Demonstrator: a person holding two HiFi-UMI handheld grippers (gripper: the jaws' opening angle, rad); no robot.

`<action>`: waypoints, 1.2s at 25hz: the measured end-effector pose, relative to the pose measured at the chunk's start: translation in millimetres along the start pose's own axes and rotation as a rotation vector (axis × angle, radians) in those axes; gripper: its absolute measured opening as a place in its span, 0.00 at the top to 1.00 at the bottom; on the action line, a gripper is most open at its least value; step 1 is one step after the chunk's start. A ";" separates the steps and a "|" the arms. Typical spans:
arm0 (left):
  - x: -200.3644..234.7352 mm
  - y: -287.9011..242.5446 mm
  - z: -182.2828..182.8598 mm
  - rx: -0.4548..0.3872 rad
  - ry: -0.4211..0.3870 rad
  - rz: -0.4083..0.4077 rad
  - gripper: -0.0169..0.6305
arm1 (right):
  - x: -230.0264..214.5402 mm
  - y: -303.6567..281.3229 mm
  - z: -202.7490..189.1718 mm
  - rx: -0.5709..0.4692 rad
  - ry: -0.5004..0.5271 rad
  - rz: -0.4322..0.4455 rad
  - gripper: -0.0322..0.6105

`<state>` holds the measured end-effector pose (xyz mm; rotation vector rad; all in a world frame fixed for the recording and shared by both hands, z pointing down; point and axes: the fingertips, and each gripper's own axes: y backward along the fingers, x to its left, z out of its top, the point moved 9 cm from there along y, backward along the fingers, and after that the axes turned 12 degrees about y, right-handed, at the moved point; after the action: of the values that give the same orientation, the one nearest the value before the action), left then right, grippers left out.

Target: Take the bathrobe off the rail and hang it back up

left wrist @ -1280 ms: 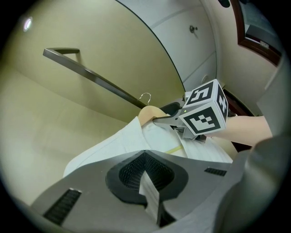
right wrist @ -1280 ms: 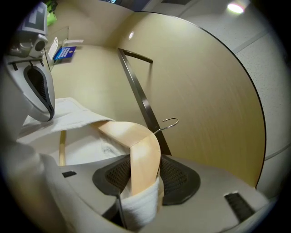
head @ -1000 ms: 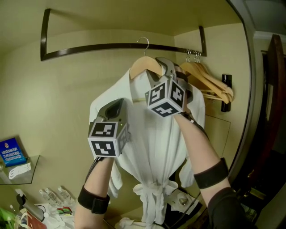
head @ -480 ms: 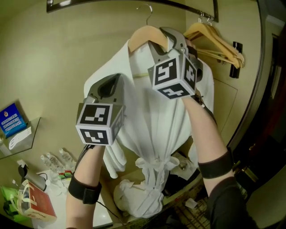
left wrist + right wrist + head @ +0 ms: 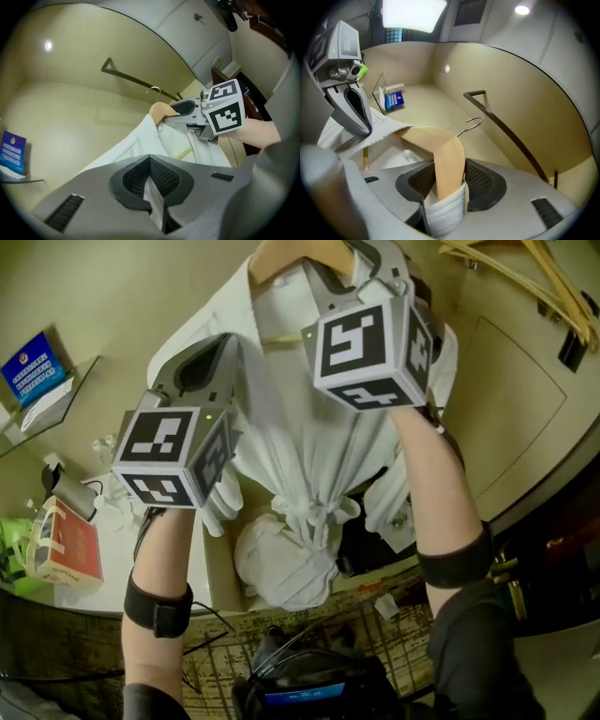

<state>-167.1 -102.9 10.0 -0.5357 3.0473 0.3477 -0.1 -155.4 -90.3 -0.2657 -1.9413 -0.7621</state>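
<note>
The white bathrobe (image 5: 309,427) hangs on a wooden hanger (image 5: 281,254), its belt knotted in front. My right gripper (image 5: 361,254) is shut on the hanger's right shoulder together with robe cloth; the wood (image 5: 443,154) and cloth sit between its pads in the right gripper view. My left gripper (image 5: 223,345) is shut on a fold of the robe's left shoulder (image 5: 154,201). The hanger's hook (image 5: 472,124) is free in the air, apart from the dark rail (image 5: 511,140). In the left gripper view the rail (image 5: 133,79) runs above the hook (image 5: 154,91).
Spare wooden hangers (image 5: 525,268) hang at the top right. A blue sign (image 5: 37,367) stands on a glass shelf at left, a red box (image 5: 70,545) on the white counter below. A white bundle (image 5: 281,568) lies under the robe, over a wire basket (image 5: 234,662).
Both grippers have come down and toward me with the robe and hanger. The rail has left the head view, which now looks lower, onto the counter and basket.
</note>
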 end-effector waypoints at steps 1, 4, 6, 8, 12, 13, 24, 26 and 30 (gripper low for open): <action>-0.1 7.4 -9.4 0.019 0.004 0.024 0.97 | 12.0 3.3 -1.2 -0.013 -0.021 0.021 0.64; -6.2 24.0 -31.9 0.086 0.027 0.093 0.97 | 41.5 13.3 -9.9 -0.039 -0.087 0.096 0.64; -13.6 30.6 -48.9 0.126 0.043 0.123 0.97 | 60.8 21.1 -21.5 -0.041 -0.128 0.146 0.64; -24.1 41.9 -71.3 0.166 0.048 0.140 0.97 | 85.2 32.4 -34.4 -0.039 -0.170 0.198 0.64; -49.5 78.3 -119.6 0.239 0.047 0.180 0.97 | 140.4 57.9 -48.7 -0.041 -0.235 0.313 0.64; -56.4 85.1 -128.9 0.247 0.060 0.191 0.97 | 151.9 64.0 -50.8 -0.042 -0.242 0.333 0.64; -89.7 138.2 -206.9 0.347 0.165 0.254 0.97 | 254.2 127.4 -67.9 -0.009 -0.233 0.508 0.64; -93.9 143.6 -224.7 0.370 0.183 0.276 0.97 | 272.6 139.2 -74.4 0.007 -0.232 0.539 0.64; -94.7 157.0 -274.0 0.444 0.188 0.297 0.97 | 325.3 164.1 -91.1 0.051 -0.224 0.635 0.64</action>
<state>-128.4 11.4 316.8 -0.0954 3.2282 -0.3954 -10.8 -128.1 284.1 -0.9154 -1.9134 -0.2682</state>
